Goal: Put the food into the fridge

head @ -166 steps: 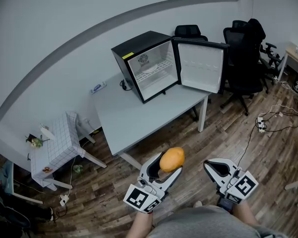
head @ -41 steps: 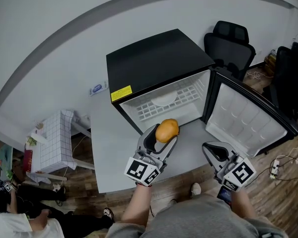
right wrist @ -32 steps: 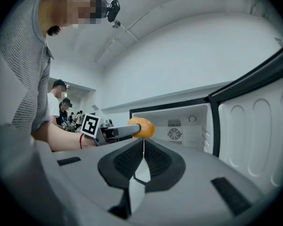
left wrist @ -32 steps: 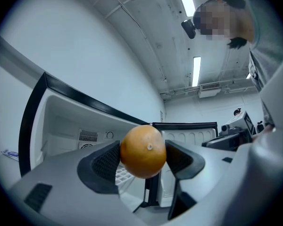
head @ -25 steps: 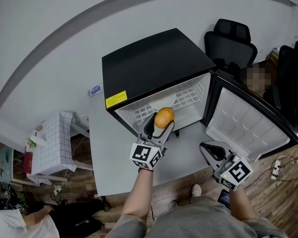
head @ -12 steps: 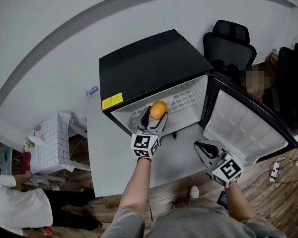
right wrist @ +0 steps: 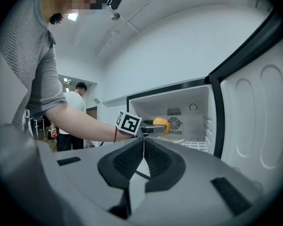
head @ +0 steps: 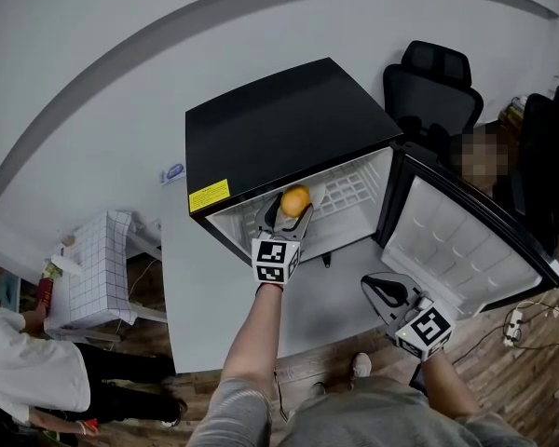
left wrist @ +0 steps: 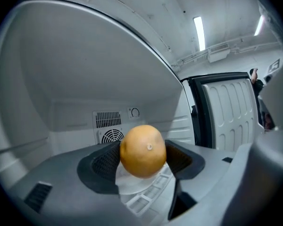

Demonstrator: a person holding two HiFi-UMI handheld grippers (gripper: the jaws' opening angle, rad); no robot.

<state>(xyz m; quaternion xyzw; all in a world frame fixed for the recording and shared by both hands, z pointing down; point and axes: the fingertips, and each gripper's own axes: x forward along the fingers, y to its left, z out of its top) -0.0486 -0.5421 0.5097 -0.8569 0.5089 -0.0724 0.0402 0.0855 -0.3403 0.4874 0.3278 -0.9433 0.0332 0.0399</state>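
Observation:
My left gripper (head: 289, 214) is shut on an orange (head: 295, 199) and reaches into the open black mini fridge (head: 289, 128), above its white wire shelf (head: 340, 194). In the left gripper view the orange (left wrist: 143, 150) sits between both dark pads, over a white plate (left wrist: 132, 187) inside the fridge. The right gripper view shows the same orange (right wrist: 161, 125) held inside the fridge (right wrist: 179, 117). My right gripper (head: 384, 291) hovers shut and empty in front of the open fridge door (head: 466, 240); its pads (right wrist: 132, 161) touch each other.
The fridge stands on a grey table (head: 196, 296). Black office chairs (head: 429, 73) stand behind the door. A small white tiled table (head: 98, 268) and a person in a white shirt (head: 28, 371) are at the left. The floor (head: 512, 380) is wood.
My left gripper has carried the orange forward from the fridge opening to inside it, above the shelf. The right gripper has drifted slightly left and nearer to me, still shut.

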